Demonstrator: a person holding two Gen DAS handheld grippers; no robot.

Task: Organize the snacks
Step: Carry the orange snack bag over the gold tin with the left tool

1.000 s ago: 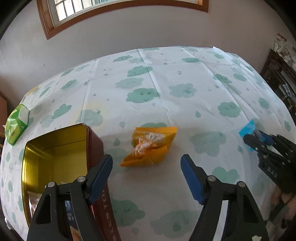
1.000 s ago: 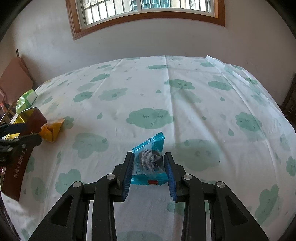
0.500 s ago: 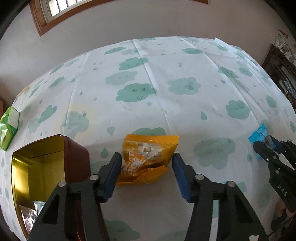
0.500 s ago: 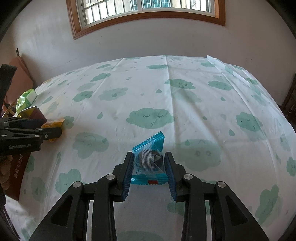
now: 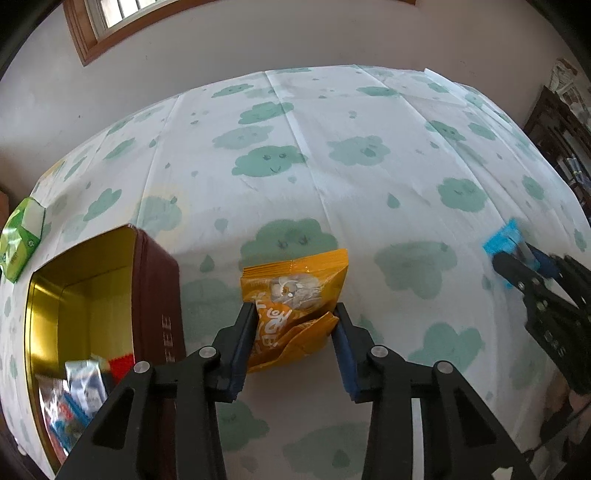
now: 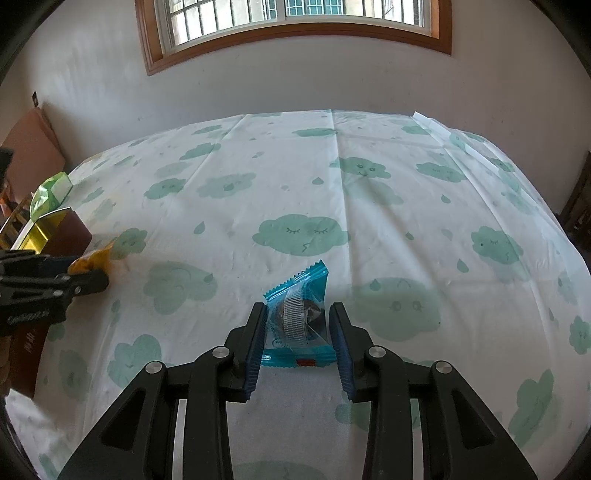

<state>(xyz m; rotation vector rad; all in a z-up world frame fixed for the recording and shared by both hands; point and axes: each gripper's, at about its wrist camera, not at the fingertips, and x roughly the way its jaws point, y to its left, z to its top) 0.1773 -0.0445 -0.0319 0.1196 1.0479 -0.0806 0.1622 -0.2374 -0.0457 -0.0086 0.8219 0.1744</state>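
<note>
An orange snack packet point(image 5: 295, 284) lies on the cloud-print tablecloth point(image 5: 332, 166). My left gripper point(image 5: 293, 314) is closing on it, and both blue pads touch and crumple its near end. Just to its left stands an open brown tin point(image 5: 155, 295) with a gold inside and several wrapped snacks at the bottom. In the right wrist view my right gripper point(image 6: 297, 310) is shut on a blue snack packet point(image 6: 299, 291) that rests on the cloth. The left gripper point(image 6: 92, 277) with the orange packet point(image 6: 92, 258) shows at that view's left edge.
A green packet point(image 5: 20, 240) lies on the table beyond the tin, near the left edge. A dark wooden cabinet point(image 5: 557, 122) stands off the table's right side. A wall with a window point(image 6: 295, 14) rises behind the far edge.
My left gripper came forward and down over the orange packet, and its jaws narrowed from wide apart to touching it. The right gripper and blue packet stayed as they were.
</note>
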